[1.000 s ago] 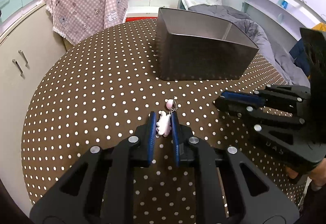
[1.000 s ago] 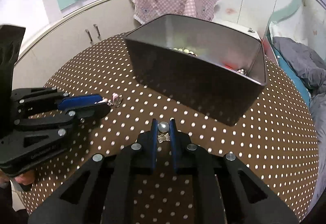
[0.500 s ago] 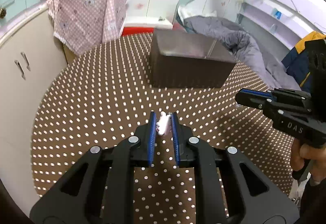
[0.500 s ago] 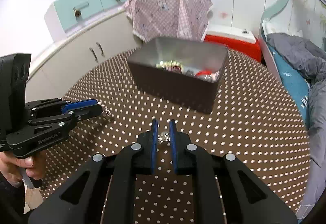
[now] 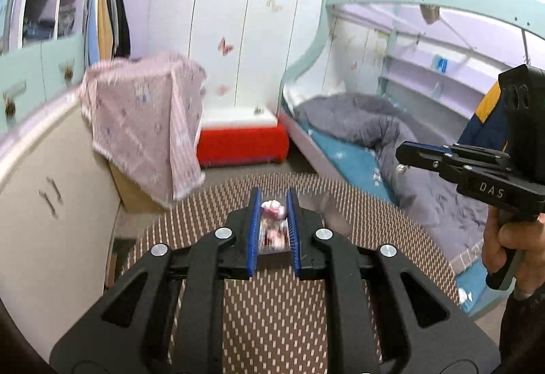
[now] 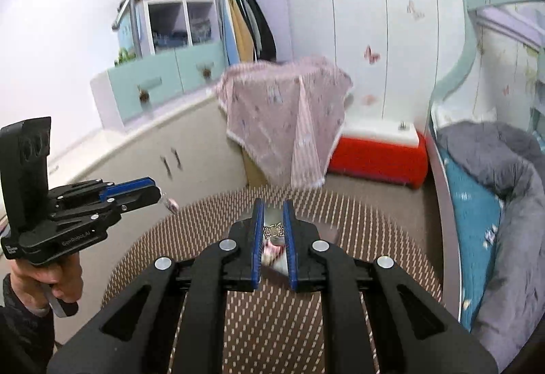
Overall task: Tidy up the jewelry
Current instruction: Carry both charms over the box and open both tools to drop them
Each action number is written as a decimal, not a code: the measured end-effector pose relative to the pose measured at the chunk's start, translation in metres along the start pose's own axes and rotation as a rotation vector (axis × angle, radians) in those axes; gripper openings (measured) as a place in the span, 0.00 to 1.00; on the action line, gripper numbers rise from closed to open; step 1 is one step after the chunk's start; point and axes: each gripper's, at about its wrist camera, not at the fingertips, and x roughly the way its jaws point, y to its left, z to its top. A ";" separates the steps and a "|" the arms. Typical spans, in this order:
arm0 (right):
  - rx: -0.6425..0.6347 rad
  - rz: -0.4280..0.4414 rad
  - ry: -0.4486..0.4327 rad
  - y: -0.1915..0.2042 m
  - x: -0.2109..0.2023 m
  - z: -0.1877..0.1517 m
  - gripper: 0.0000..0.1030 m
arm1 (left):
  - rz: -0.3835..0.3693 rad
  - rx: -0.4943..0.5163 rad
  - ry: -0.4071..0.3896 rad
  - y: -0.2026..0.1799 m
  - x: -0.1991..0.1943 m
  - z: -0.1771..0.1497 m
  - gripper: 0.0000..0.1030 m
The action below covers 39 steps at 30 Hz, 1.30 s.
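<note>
Left wrist view, left tool (image 5: 273, 203) angled downward clamped on pink charm (image 5: 271, 207), right tool (image 6: 273, 216) likewise pinching silver trinket (image 6: 273, 231)

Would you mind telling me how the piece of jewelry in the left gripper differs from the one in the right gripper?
The pink charm in the left gripper is pink and white, soft-looking and rounded; the silver bow charm in the right gripper is metallic and bow-shaped. The pink charm fills the gap near the fingertips; the silver bow charm looks flatter and thinner and sits a little further back. Both are small, pinched between blue pads and held above the dotted table.
</note>
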 end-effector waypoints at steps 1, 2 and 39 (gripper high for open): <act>-0.001 0.002 -0.008 -0.002 0.001 0.008 0.10 | -0.004 0.008 -0.015 -0.003 0.001 0.010 0.15; 0.005 0.009 -0.012 -0.005 0.002 0.011 0.10 | -0.009 0.012 -0.024 -0.005 0.004 0.018 0.15; 0.241 -0.060 0.118 -0.058 0.082 0.009 0.92 | 0.052 -0.120 0.078 0.016 0.082 0.037 0.90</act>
